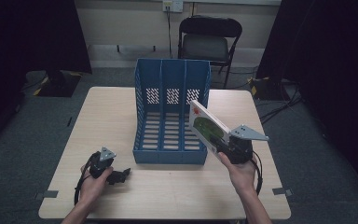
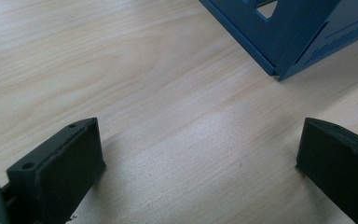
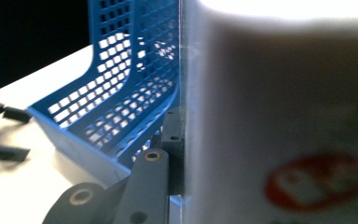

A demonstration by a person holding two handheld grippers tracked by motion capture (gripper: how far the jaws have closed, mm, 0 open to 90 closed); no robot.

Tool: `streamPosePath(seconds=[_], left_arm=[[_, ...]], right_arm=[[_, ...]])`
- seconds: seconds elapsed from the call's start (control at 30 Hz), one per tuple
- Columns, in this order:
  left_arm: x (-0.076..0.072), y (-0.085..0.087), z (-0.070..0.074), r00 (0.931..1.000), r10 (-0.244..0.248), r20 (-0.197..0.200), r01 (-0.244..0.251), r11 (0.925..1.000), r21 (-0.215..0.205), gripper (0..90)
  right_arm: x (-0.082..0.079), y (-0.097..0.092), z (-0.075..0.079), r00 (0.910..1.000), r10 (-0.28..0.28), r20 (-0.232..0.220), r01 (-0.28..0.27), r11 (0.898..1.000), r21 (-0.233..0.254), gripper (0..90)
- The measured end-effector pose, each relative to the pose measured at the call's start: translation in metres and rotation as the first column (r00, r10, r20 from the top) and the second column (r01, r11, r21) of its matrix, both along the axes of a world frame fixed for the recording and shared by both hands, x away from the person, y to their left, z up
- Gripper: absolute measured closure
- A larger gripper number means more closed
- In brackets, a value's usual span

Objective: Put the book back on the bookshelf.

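Bench (image 1: 121, 116): pale wood-grain top, smooth and matt, rectangular with rounded corners; wide bare stretches lie left of the rack and along the near edge.
Floor (image 1: 42, 140): grey carpet all round the bench, with dark curtains at both sides.
Chair (image 1: 208, 42): black folding chair with a padded seat, standing beyond the far edge of the bench, well apart from the rack.
Rack (image 1: 170, 112): blue plastic file rack, three upright slots, tall back wall with perforated grid patches, slatted floor, low front lip; it stands mid-bench with its open side toward the person. All three slots hold nothing.
Rack edges: the right wall curves down from the tall back to the low front; the right gripper view shows that wall as a mesh of small square holes (image 3: 130, 88).
Book (image 1: 207, 127): thin, flat and rectangular, glossy white cover with a green picture and a red mark near the top corner; it is held tilted in the air just beside the rack's right wall, outside the slots, its lower end in the right gripper.
Right gripper (image 1: 223, 147): fingers closed tight on the book's lower edge; grey three-cornered plate on top.
Left gripper (image 1: 121, 175): black, lying low on the bench near the rack's front left corner; fingers (image 2: 60, 172) spread wide, with bare wood between them.
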State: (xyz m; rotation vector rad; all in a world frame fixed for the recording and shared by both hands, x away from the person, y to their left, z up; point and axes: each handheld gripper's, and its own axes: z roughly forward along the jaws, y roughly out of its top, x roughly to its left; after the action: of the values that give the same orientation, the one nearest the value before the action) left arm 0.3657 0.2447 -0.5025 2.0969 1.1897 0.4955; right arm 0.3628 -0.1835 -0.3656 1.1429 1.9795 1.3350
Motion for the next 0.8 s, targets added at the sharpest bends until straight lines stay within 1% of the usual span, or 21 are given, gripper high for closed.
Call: streamPosePath(seconds=[0.03, 0.07, 0.1, 0.2, 0.23, 0.3, 0.4, 0.43, 0.47, 0.53, 0.57, 0.63, 0.7, 0.77, 0.8], left_arm=[[0.000, 0.000, 0.000, 1.0000, 0.001, 0.000, -0.001, 1.0000, 0.000, 0.0], [0.000, 0.000, 0.000, 1.0000, 0.000, 0.000, 0.000, 1.0000, -0.001, 0.0], [0.000, 0.000, 0.000, 1.0000, 0.000, 0.000, 0.000, 1.0000, -0.001, 0.0], [0.000, 0.000, 0.000, 1.0000, 0.001, 0.000, -0.001, 1.0000, 0.000, 0.0], [0.000, 0.000, 0.000, 1.0000, 0.001, 0.001, -0.001, 1.0000, 0.000, 0.0], [0.000, 0.000, 0.000, 1.0000, 0.000, 0.000, 0.000, 1.0000, -0.001, 0.0], [0.000, 0.000, 0.000, 1.0000, 0.000, 0.001, 0.000, 1.0000, 0.000, 0.0], [0.000, 0.000, 0.000, 1.0000, 0.000, 0.001, 0.000, 1.0000, -0.001, 0.0], [0.000, 0.000, 0.000, 1.0000, 0.001, 0.001, -0.001, 1.0000, 0.002, 0.0], [0.000, 0.000, 0.000, 1.0000, 0.001, 0.002, -0.001, 1.0000, 0.001, 0.0], [0.000, 0.000, 0.000, 1.0000, 0.000, 0.001, 0.000, 1.0000, 0.001, 0.0], [0.000, 0.000, 0.000, 1.0000, 0.001, 0.002, -0.001, 1.0000, 0.001, 0.0], [0.000, 0.000, 0.000, 1.0000, 0.001, 0.001, -0.001, 1.0000, 0.001, 0.0], [0.000, 0.000, 0.000, 1.0000, 0.001, 0.001, -0.001, 1.0000, 0.001, 0.0], [0.000, 0.000, 0.000, 1.0000, 0.001, 0.002, -0.001, 1.0000, 0.001, 0.0]], right_arm=[[0.004, 0.002, -0.003, 0.9995, -0.031, -0.011, 0.031, 1.000, -0.002, 76.5], [0.006, 0.004, -0.004, 0.9991, -0.042, -0.012, 0.042, 0.999, -0.004, 76.5], [0.006, 0.004, -0.004, 0.9991, -0.042, -0.012, 0.042, 0.999, -0.004, 76.5], [0.012, 0.010, -0.005, 0.9967, -0.080, -0.015, 0.080, 0.997, -0.002, 76.5], [0.015, 0.014, -0.005, 0.9948, -0.101, -0.013, 0.101, 0.995, -0.011, 76.5], [0.017, 0.017, -0.005, 0.9936, -0.112, -0.012, 0.112, 0.994, -0.018, 76.4], [0.020, 0.027, -0.007, 0.9886, -0.150, 0.015, 0.150, 0.987, -0.049, 76.4], [0.021, 0.030, -0.007, 0.9874, -0.158, 0.011, 0.158, 0.986, -0.044, 76.4], [0.024, 0.034, -0.009, 0.9878, -0.156, -0.008, 0.155, 0.988, -0.017, 76.4], [0.026, 0.037, -0.009, 0.9866, -0.163, -0.006, 0.163, 0.986, -0.022, 76.4], [0.028, 0.043, -0.010, 0.9827, -0.185, 0.001, 0.185, 0.982, -0.035, 76.4], [0.030, 0.045, -0.011, 0.9815, -0.191, 0.002, 0.191, 0.981, -0.039, 76.4], [0.036, 0.051, -0.012, 0.9765, -0.215, 0.008, 0.215, 0.975, -0.048, 76.4], [0.038, 0.053, -0.012, 0.9761, -0.217, 0.007, 0.218, 0.975, -0.049, 76.4], [0.041, 0.058, -0.013, 0.9736, -0.228, 0.005, 0.228, 0.972, -0.052, 76.4]])
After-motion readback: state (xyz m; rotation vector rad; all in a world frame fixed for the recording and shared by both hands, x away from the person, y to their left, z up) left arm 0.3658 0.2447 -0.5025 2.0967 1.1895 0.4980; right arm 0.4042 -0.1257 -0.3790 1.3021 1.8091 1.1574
